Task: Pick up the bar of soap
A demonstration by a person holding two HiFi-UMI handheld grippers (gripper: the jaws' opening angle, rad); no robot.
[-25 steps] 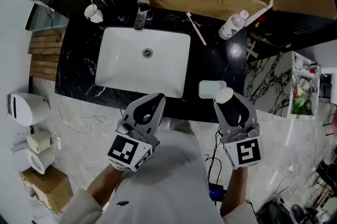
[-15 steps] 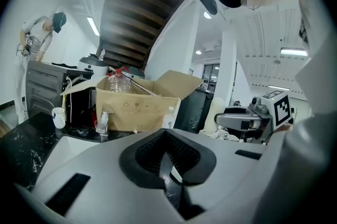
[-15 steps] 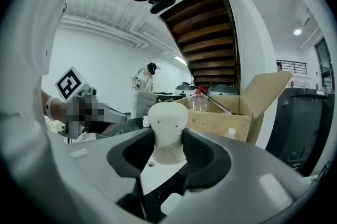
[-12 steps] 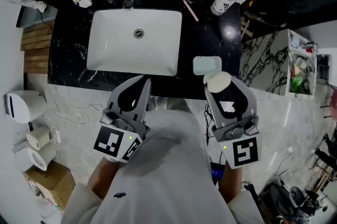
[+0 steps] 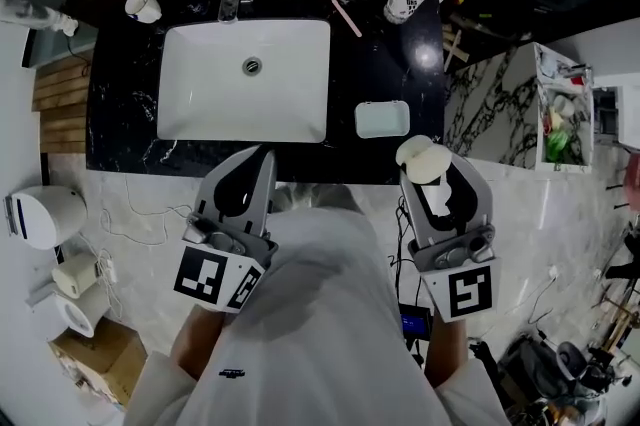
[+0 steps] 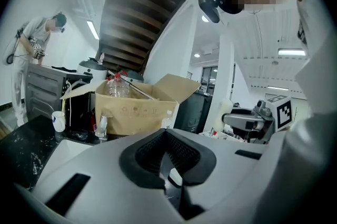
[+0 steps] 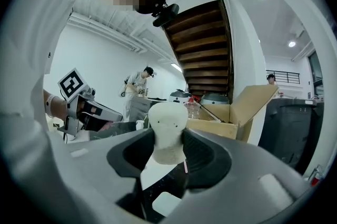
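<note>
Pinching the bar of soap (image 5: 419, 157) in the right gripper (image 5: 428, 177), jaws parted only by the soap's own thickness and closed firmly on its lower half. Seen in the right gripper view as a pale, rounded block (image 7: 167, 123) standing up out of the black pads, with its upper half clear above the fingertips of the right gripper (image 7: 168, 153). Long axis running out past the jaw tips, roughly in line with the jaws rather than across them.

Held in the air, touching neither the black counter (image 5: 120, 119) nor the soap dish (image 5: 382, 119). Lies on the person's side of the counter edge, with the dish just ahead and slightly to the left, empty and pale. Well apart from the white sink (image 5: 215, 94), further left on the same counter.

Left gripper (image 5: 260, 164) on the other side of the person's body, jaw tips drawn together around a hollow, with nothing held (image 6: 167, 136). Well apart from the soap and taking no part in the grasp.

Judging from the grip and the clearance, picked up in full. Worth watching the hold, since only the lower half is clamped and soap tends to be slippery.
</note>
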